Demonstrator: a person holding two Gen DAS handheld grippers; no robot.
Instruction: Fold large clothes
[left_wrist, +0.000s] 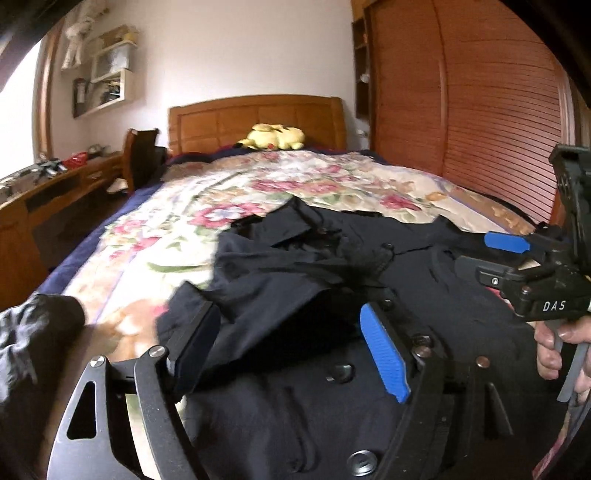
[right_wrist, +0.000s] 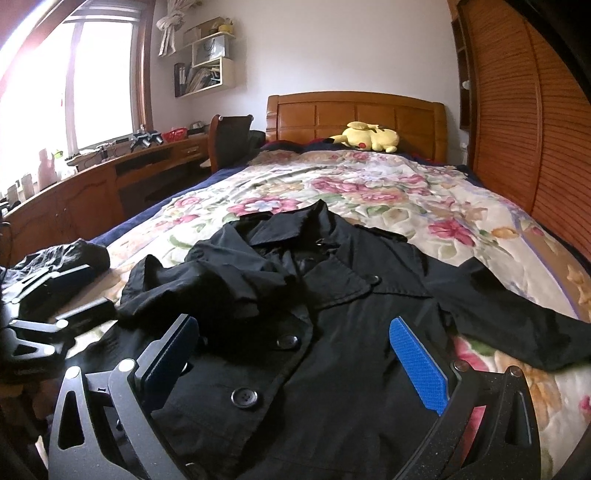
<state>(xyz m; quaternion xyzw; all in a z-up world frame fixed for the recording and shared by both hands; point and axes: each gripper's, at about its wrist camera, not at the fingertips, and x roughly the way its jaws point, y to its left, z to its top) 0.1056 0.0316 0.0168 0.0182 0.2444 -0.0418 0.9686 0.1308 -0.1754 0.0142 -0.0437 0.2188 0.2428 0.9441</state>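
Now both hand-held grippers gape above the black coat (right_wrist: 332, 332) on the bed (right_wrist: 369, 184)

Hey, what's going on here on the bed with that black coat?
A person is folding a black coat spread button side up on a floral bedspread. They hold a hand-held gripper in each hand. The left hand-held gripper is open over the coat's crumpled sleeve, which lies folded in across the chest; nothing is clamped. The right hand-held gripper is open too, above the coat's front. The other sleeve is still stretched out sideways.
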